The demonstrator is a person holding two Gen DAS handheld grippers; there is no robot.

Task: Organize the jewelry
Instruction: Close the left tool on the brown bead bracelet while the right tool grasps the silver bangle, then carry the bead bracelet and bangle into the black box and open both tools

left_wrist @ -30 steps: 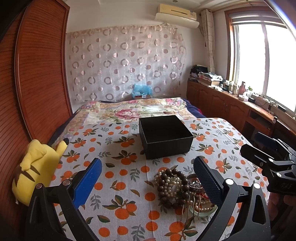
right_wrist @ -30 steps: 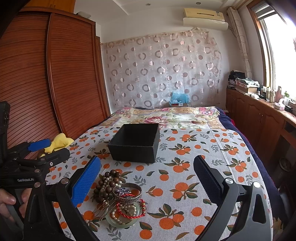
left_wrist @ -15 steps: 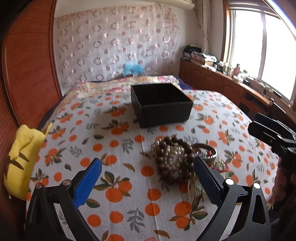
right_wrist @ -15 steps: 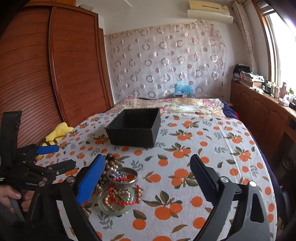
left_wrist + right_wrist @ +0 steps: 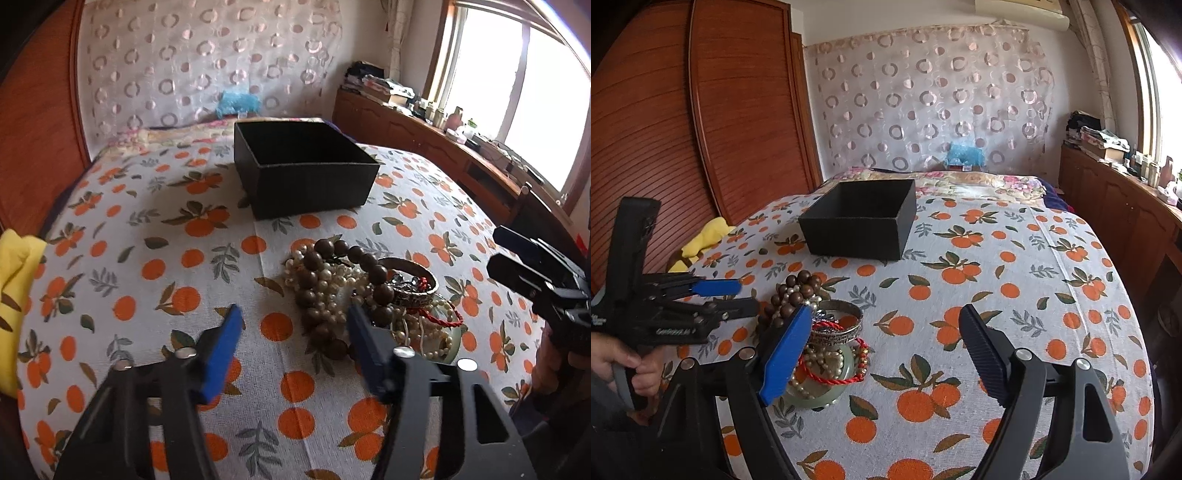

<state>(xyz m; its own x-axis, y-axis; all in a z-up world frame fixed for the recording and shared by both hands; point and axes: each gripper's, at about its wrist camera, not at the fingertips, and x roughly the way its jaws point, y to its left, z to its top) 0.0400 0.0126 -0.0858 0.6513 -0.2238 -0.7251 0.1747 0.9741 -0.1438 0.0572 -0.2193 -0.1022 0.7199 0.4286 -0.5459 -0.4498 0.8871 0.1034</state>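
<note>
One yellow plush toy (image 5: 14, 306) beside cloth (image 5: 147, 258)

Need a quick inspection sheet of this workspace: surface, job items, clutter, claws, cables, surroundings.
Surface: orange-print cloth over a bed.
Job's things: black box open, no jewelry visible inside; jewelry pile in front of it, with wooden beads, pearls, silver bangle, red cord.
Clutter: yellow plush at the cloth's edge.
Claws: left claw open, beside the pile; right claw open, holding nothing.
Cables: nothing seen.
Surroundings: wooden wardrobe, curtain, window, cluttered cabinet.
</note>
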